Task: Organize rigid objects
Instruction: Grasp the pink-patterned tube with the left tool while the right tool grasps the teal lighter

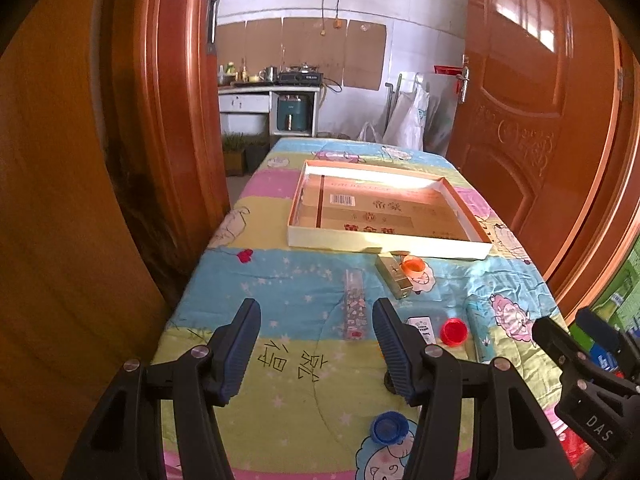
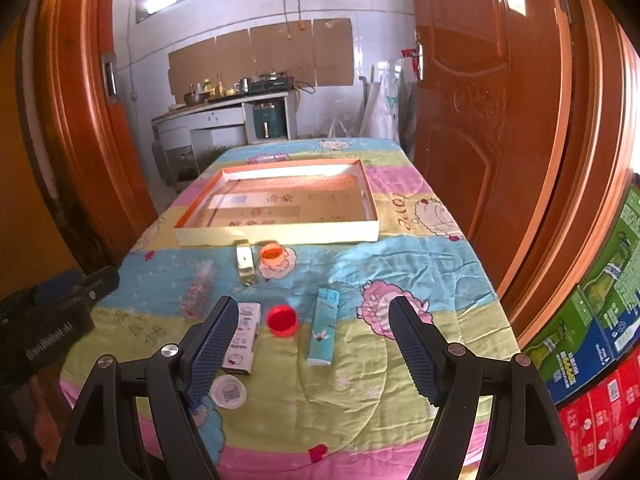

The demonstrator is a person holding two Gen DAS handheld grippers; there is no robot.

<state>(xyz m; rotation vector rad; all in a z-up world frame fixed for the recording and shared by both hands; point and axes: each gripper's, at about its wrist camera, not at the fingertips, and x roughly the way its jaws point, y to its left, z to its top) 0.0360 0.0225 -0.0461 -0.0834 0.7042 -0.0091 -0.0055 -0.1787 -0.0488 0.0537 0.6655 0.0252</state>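
Both pairs of jaws stood wide apart and held nothing. Seen from the left wrist camera, the left gripper (image 1: 316,350) hovered low over the near end of the cartoon-printed quilt (image 1: 280,276) that covered the table, its ribbed blue pads (image 1: 240,344) spread on either side of a clear, narrow plastic case with a pink speckled pattern (image 1: 354,304). A blue bottle cap (image 1: 389,428) lay below it, near the table's close edge. From the right wrist camera, the right gripper (image 2: 314,350) hung above a red round cap (image 2: 282,321), a tall light-blue carton (image 2: 324,326) just right of that cap, and a white printed rectangular box (image 2: 242,336) just left of it. A white round lid with a printed code (image 2: 229,390) lay beside the right gripper's left finger. Farther up the quilt, a gold metallic rectangular block (image 2: 245,264) and an orange translucent cap (image 2: 272,255) sat close together, just in front of a shallow white cardboard tray with an orange inner rim (image 2: 280,234). Nothing loose lay inside the tray. Stacked green and red printed cartons (image 2: 600,312) stood off to the right of the table, by the brown wooden door (image 2: 480,100).
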